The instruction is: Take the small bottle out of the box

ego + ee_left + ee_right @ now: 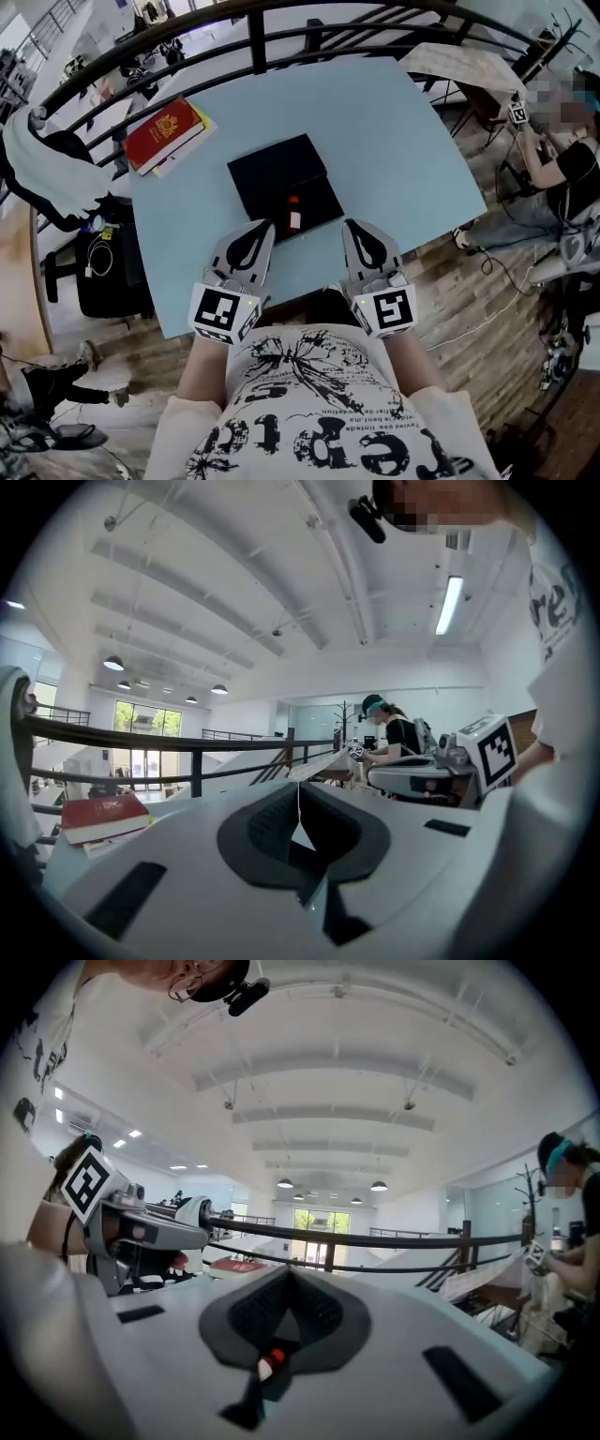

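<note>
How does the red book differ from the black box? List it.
The red book bears a gold emblem; the black box is plain. The book lies near the table's far left corner, the box mid-table. The box holds the small bottle; the book bears nothing. Both lie flat.

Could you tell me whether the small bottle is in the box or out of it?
In the box: the small bottle lies on its side inside the black box.

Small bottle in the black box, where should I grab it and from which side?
I'd take the small bottle by its white body, from above, jaws across its width: it lies flat in the open black box, red cap pointing away.
</note>
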A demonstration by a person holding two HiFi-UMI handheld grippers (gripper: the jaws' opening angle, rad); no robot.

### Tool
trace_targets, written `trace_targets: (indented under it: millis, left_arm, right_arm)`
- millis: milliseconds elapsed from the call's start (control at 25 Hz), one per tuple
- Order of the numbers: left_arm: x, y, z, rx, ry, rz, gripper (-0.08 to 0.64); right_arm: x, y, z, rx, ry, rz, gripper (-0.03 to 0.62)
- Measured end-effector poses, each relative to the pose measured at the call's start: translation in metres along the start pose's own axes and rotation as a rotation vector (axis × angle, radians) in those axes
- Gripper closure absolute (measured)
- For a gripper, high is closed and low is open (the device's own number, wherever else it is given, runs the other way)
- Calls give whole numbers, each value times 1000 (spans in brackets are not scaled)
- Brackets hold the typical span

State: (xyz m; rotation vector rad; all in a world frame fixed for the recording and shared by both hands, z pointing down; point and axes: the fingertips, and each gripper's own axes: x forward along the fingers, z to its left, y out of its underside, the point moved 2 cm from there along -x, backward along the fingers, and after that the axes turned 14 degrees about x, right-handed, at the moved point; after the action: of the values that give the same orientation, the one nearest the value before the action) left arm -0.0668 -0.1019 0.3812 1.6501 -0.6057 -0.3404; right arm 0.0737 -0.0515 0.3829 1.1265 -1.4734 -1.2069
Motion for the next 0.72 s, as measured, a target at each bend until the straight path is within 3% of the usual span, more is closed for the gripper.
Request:
trace_targets:
  millis: [280, 560, 720]
  left_arm:
    - [55, -1, 4, -47, -211, 62, 540]
    - [87, 40, -7, -140, -381, 247, 540]
    - [99, 68, -15, -137, -417, 382, 538]
  right_arm:
    - [55, -15, -57, -32, -222, 54, 580]
    - [86, 1, -97, -23, -395, 142, 580]
    - [97, 13, -108, -13, -451, 178, 580]
